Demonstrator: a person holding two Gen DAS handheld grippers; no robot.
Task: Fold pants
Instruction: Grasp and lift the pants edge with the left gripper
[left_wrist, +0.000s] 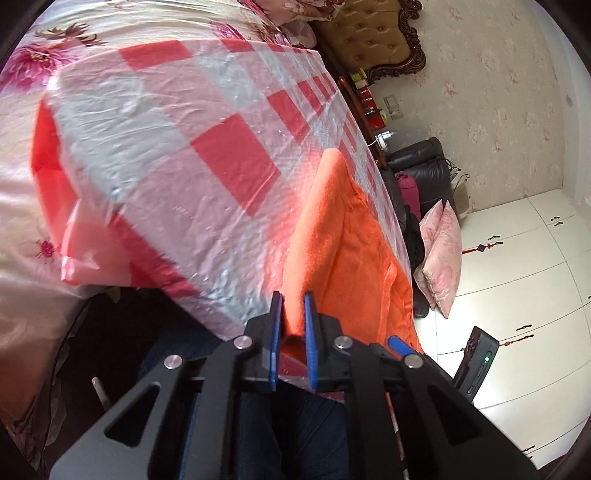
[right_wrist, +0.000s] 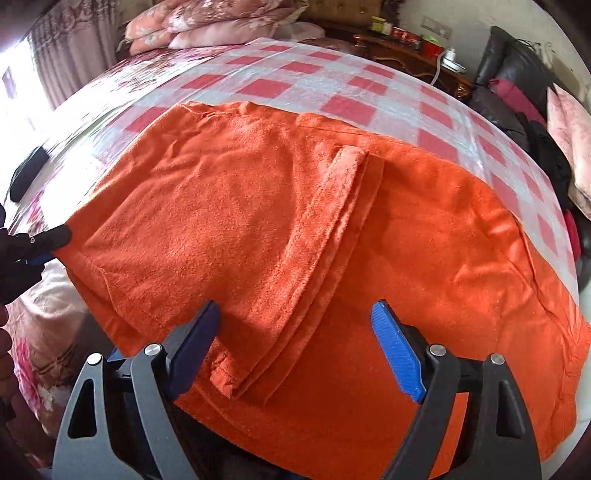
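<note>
- The orange pants (right_wrist: 295, 229) are spread flat on a red-and-white checked plastic sheet (right_wrist: 332, 85) that covers the bed (right_wrist: 48, 332), close to the bed's near edge.
- Only in the right wrist view is the whole garment seen: a folded flap with a stitched hem runs across its middle, and cloth hangs over the near edge.
- In that view the right gripper (right_wrist: 295, 325) is held above the pants with its jaws wide apart; nothing is pressed between the blue pads (right_wrist: 397, 350).
- At the left border of the same view, the left gripper (right_wrist: 48, 243) is seen pinching the garment's left corner.
- In the left wrist view the left gripper (left_wrist: 293, 325) is shown close up: its jaws are closed on a fold of the orange cloth (left_wrist: 351, 240), the pads touching it on both sides.
- Only the left wrist view takes in a tufted headboard (left_wrist: 369, 40), a dark armchair (left_wrist: 424, 166), a pink cushion (left_wrist: 439, 254) on the floor and white cupboards (left_wrist: 535, 295).
</note>
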